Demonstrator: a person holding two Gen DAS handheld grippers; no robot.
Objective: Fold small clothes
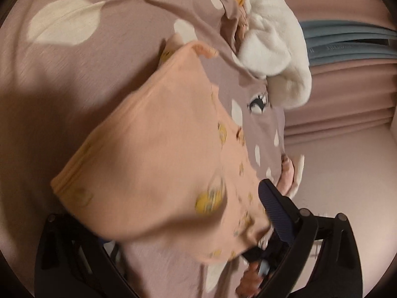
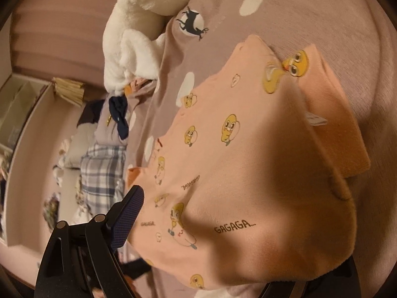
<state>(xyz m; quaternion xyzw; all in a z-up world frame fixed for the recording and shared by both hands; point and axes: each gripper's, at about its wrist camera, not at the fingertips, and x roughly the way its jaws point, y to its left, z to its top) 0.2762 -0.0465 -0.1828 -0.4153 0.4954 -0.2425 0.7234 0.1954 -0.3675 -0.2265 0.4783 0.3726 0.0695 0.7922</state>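
Surface: mauve bedspread [image 2: 310, 15] with cream ovals and a dark deer print covers a bed; pleated pink curtains hang behind, and the floor beside the bed is cluttered.
Right jaws: right gripper [image 2: 223, 243] stands wide; one blue-padded finger [image 2: 127, 217] shows at the garment's left edge, while the other is hidden under the cloth. No pad can be seen pressing the fabric, so I read it as open.
Left jaws: left gripper [image 1: 158, 226] is largely draped by cloth; one padded finger [image 1: 275, 213] shows at the right and the other is covered. Whether it pinches the fabric I cannot tell.
Hand: fingers [image 1: 250, 275] of the person show low in the left wrist view, beside the gripper body.
Task's thing: peach top [image 2: 235, 149] printed with yellow ducks and "GAGAGA" lies on the bedspread close in front of both grippers, away from the bed's edge; a layer is already doubled over along its far right side, with a white label [image 2: 315, 119] showing there.
Further out: white plush toy [image 2: 134, 39] rests at the bed's edge, a navy item [image 2: 119, 116] beyond it, and a plaid cloth [image 2: 104, 171] lies past that.
Step in hand: probably mid-fold, the near part of the top riding over the fingers.
Next move calls for: a firm hold on the near hem with both grippers, then carrying it level across to the far edge so that corners meet; blurred cloth in the left view suggests care against dragging the lower layer.
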